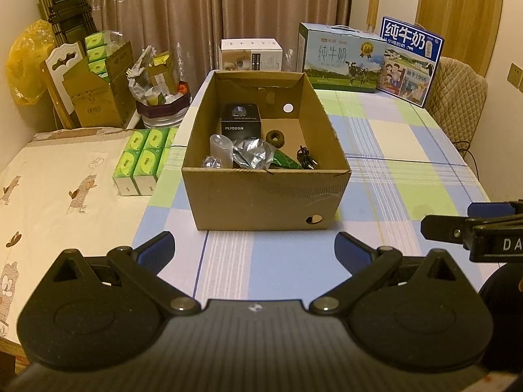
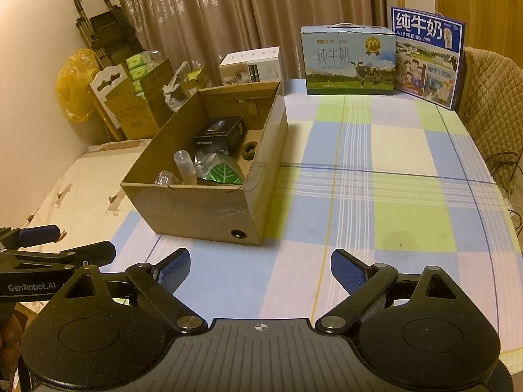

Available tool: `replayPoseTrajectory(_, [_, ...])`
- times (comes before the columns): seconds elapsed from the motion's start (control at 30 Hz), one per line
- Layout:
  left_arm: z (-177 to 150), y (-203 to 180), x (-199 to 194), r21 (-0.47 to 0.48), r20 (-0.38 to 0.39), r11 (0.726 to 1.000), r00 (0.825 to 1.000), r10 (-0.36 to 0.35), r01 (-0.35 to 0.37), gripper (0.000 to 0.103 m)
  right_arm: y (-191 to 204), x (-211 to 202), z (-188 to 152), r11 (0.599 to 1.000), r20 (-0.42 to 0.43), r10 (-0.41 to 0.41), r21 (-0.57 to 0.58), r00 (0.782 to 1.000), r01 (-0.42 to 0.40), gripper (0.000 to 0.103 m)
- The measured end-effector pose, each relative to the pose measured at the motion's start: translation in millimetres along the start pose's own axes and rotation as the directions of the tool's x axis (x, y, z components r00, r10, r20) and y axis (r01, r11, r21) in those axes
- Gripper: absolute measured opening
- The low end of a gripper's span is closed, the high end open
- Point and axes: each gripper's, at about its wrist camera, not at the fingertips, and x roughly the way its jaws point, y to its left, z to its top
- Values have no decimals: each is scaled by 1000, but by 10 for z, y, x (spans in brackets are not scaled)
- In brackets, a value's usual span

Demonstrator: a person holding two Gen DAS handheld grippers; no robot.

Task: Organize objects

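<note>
On the checked cloth point(image 1: 287, 261), from the left wrist view, a box point(image 1: 264, 196) is seen ahead of the left gripper point(image 1: 253, 248), whose fingers are spread and empty; inside are a black carton point(image 1: 241, 124), a clear tube point(image 1: 221, 150), foil point(image 1: 251, 155), a ring point(image 1: 274, 138) and a cable point(image 1: 305, 160) — crowded together, so a neighbour could be snagged or the cable dragged out. From the right wrist view, the right gripper point(image 2: 260, 269) is likewise spread and empty; the box's near wall point(image 2: 196, 212) could be struck — and the light box pushed.

Matt brown cardboard box point(image 1: 265, 196), checked cloth tablecloth point(image 1: 392, 150), crinkled shiny foil packet point(image 1: 253, 155)
</note>
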Motion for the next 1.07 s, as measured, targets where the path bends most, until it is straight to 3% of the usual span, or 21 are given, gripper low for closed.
replayPoseTrajectory(1.07, [-10, -72, 18, -7, 13, 999, 999, -33, 33, 102, -50, 12, -25, 1000, -3, -3, 19, 1000, 3, 90])
